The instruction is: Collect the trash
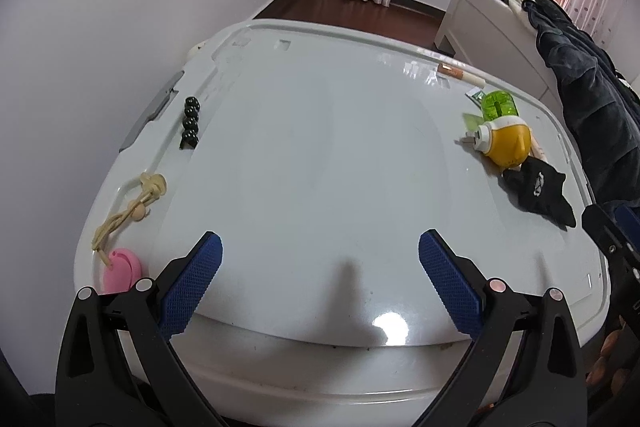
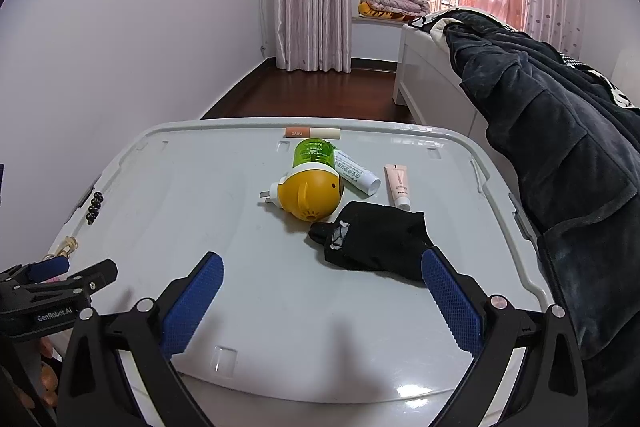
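Note:
Small items lie scattered on a white storage-box lid (image 1: 320, 155) (image 2: 208, 187). On its right side are a yellow and green plug-in device (image 2: 310, 187) (image 1: 505, 139), a black glove (image 2: 372, 241) (image 1: 540, 193), a white tube (image 2: 356, 171), a pink tube (image 2: 398, 185) and an orange-and-cream stick (image 2: 312, 133) (image 1: 460, 73). Along the left edge lie black beads (image 1: 190, 123) (image 2: 94, 207), a beige cord with wooden beads (image 1: 132, 211) and a pink disc (image 1: 120, 269). My left gripper (image 1: 320, 259) hangs open over the lid's near middle. My right gripper (image 2: 322, 279) is open too, its right finger beside the glove.
A white bed frame (image 2: 432, 87) draped with dark clothing (image 2: 560, 131) stands close on the right. Dark wooden floor (image 2: 312, 91), curtains and a window seat with folded blankets (image 2: 396, 1) lie beyond. A plain wall runs along the left.

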Action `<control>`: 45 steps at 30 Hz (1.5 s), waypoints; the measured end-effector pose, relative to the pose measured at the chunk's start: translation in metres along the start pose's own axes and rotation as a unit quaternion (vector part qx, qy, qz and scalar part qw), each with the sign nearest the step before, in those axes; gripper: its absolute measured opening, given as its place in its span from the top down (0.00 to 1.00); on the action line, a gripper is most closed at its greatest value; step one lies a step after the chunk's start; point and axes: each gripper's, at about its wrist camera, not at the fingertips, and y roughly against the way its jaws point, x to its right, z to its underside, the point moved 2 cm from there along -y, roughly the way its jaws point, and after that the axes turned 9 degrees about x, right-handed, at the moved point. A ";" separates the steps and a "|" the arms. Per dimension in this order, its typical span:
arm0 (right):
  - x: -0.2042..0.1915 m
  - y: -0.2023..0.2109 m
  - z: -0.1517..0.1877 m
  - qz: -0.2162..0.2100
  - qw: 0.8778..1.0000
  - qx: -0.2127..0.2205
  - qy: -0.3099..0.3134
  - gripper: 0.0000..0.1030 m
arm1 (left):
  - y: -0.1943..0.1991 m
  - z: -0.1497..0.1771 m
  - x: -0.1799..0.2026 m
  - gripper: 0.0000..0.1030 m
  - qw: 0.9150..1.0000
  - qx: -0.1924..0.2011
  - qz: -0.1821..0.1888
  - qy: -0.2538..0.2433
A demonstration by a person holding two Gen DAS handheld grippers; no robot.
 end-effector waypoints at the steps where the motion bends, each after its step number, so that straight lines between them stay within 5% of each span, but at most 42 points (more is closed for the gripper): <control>1: 0.001 0.000 0.000 0.000 1.000 0.000 0.000 0.05 | -0.001 0.001 0.001 0.07 1.000 -0.004 0.000 -0.003; 18: 0.001 -0.001 0.000 -0.001 1.000 0.001 0.001 0.05 | -0.005 0.007 0.011 0.07 0.999 -0.029 0.014 -0.027; 29: 0.001 -0.001 -0.001 -0.003 1.000 0.000 -0.005 0.05 | 0.007 0.004 0.014 0.07 0.999 0.008 0.011 -0.042; 35: 0.002 -0.001 0.000 -0.005 1.000 -0.003 -0.007 0.05 | 0.023 0.004 0.031 0.07 0.993 0.059 -0.015 -0.097; 38: 0.002 -0.001 0.000 -0.005 1.000 -0.003 -0.007 0.05 | 0.023 0.002 0.029 0.07 0.996 0.047 0.018 -0.070; 45: 0.005 -0.002 0.001 -0.008 1.000 -0.005 -0.017 0.05 | 0.021 0.001 0.025 0.07 0.997 0.043 0.012 -0.055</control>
